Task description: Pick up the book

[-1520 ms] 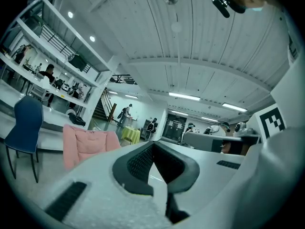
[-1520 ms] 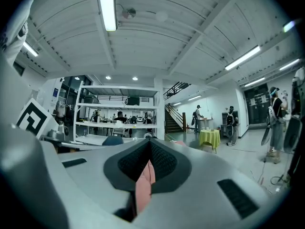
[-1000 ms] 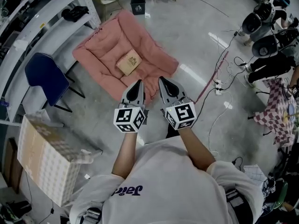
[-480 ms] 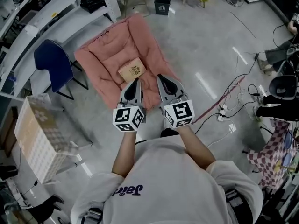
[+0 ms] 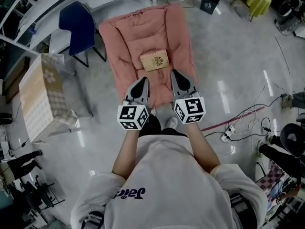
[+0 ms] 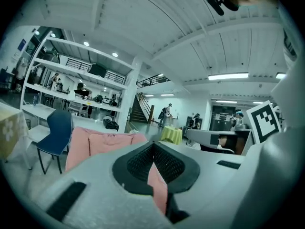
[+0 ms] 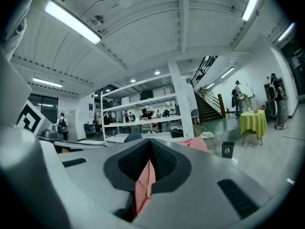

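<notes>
Lying upper centre on a quilted pink fabric cushion, the tan rectangular book sits untouched — just below it, the left gripper and right gripper are both closed, empty.

cushion: pink quilted cloth, matt, soft | book: tan card cover, matt | floor: grey, smooth, glossy with light streaks | left tongs, right tongs: grey matt plastic shells, black ribbed pads
</notes>
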The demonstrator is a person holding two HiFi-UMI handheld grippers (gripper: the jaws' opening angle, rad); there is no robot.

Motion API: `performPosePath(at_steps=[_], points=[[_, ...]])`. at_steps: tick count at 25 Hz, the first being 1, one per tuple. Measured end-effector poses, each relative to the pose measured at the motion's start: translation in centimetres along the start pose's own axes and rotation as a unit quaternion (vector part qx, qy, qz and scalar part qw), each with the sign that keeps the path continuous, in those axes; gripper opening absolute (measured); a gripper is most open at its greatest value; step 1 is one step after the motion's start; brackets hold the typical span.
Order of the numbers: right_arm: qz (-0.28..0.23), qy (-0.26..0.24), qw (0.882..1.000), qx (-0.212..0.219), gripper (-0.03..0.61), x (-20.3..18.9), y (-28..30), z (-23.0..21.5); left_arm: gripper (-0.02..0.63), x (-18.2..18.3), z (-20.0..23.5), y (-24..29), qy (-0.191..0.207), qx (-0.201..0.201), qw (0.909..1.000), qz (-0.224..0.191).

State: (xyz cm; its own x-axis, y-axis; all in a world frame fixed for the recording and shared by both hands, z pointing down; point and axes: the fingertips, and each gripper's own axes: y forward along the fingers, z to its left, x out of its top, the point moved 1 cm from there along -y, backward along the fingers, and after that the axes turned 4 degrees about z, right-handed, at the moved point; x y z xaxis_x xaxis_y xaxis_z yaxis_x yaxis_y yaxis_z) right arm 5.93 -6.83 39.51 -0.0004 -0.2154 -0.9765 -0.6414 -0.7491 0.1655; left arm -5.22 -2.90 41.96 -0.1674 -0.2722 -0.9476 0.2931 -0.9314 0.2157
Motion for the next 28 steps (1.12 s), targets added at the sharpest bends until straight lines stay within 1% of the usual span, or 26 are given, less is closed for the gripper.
performPosePath(at_steps=[4,8,12,17,19,20,22,23,26,28], points=[[0.025,-0.013,0.999,0.029,0.012,-1.2,3.8,0.6,0.015,-0.2,3.0,2.4,0.025,0.01,0.9994,0.02],[0.055,-0.024,0.997,0.038,0.012,-3.0,7.9,-0.7,0.015,-1.4,6.0,6.9,0.047,0.001,0.9968,0.064],[0.091,-0.019,0.995,0.035,0.013,-5.1,11.5,-2.9,0.015,-3.2,9.0,11.7,0.057,-0.025,0.9921,0.109],[0.127,-0.016,0.991,0.029,0.014,-7.5,15.5,-6.1,0.017,-6.0,11.9,17.4,0.072,-0.066,0.9819,0.163],[0.137,-0.013,0.99,0.027,0.014,-8.4,17.0,-7.1,0.02,-7.3,13.0,19.4,0.086,-0.08,0.9756,0.185],[0.142,-0.01,0.99,0.027,0.014,-8.9,17.7,-7.5,0.033,-8.1,13.6,20.4,0.094,-0.088,0.9715,0.199],[0.151,-0.004,0.988,0.028,0.014,-10.1,19.3,-8.3,0.082,-10.1,14.8,22.5,0.108,-0.104,0.9616,0.23],[0.157,-0.001,0.987,0.028,0.014,-10.7,20.1,-8.7,0.089,-11.1,15.4,23.6,0.115,-0.113,0.9562,0.244],[0.17,0.004,0.985,0.032,0.014,-12.7,22.5,-9.8,0.118,-14.6,16.7,26.9,0.136,-0.141,0.938,0.286],[0.177,0.009,0.983,0.036,0.014,-14.0,24.0,-10.8,0.14,-17.1,17.2,29.3,0.154,-0.163,0.9221,0.315]])
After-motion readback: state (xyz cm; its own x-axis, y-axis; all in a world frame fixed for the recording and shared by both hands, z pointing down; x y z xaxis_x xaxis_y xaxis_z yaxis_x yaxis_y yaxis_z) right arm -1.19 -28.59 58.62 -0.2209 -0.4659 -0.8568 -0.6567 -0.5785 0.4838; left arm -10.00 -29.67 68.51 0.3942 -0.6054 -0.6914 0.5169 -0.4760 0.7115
